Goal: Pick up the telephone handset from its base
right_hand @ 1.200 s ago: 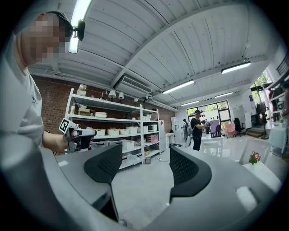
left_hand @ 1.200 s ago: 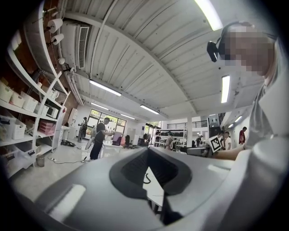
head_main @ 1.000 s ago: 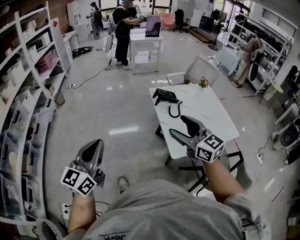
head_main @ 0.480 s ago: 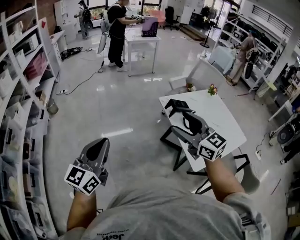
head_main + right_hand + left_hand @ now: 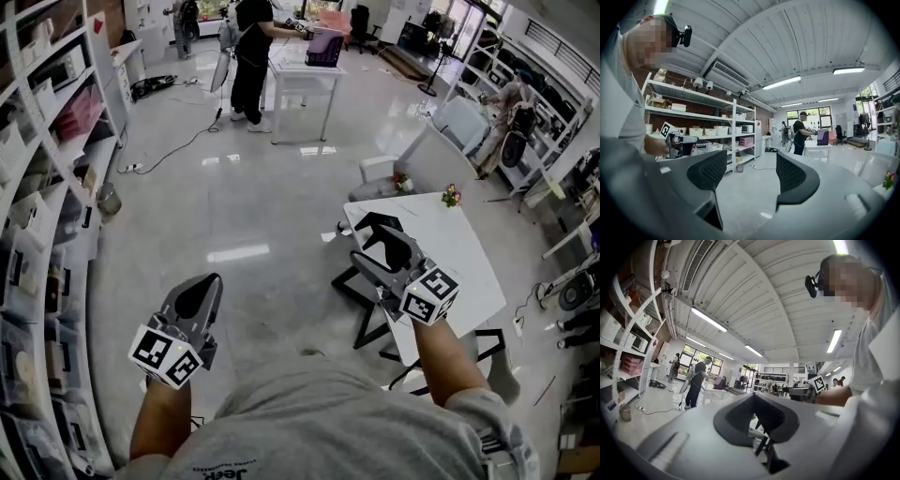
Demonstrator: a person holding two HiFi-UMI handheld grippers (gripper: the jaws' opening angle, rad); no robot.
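Note:
The black telephone (image 5: 368, 223) sits on the near-left corner of a white table (image 5: 459, 258) in the head view. Its lower part is hidden behind my right gripper (image 5: 373, 246), so I cannot make out the handset separately. That gripper hovers in front of the phone, open, with nothing between its pads (image 5: 797, 178). My left gripper (image 5: 194, 298) is held over bare floor well left of the table, its jaws shut and empty. In the left gripper view the pads (image 5: 757, 416) meet, and neither gripper view shows the phone.
Tall white shelves (image 5: 47, 187) with boxes line the left side. A small flower pot (image 5: 451, 195) stands at the table's far edge, and a chair (image 5: 427, 155) is behind it. A person stands at another white table (image 5: 300, 80) farther back. A cable (image 5: 178, 150) lies on the floor.
The view has moved closer to the white table, which now sits further right. My right gripper now overlaps the telephone. The left gripper keeps its place, still shut.

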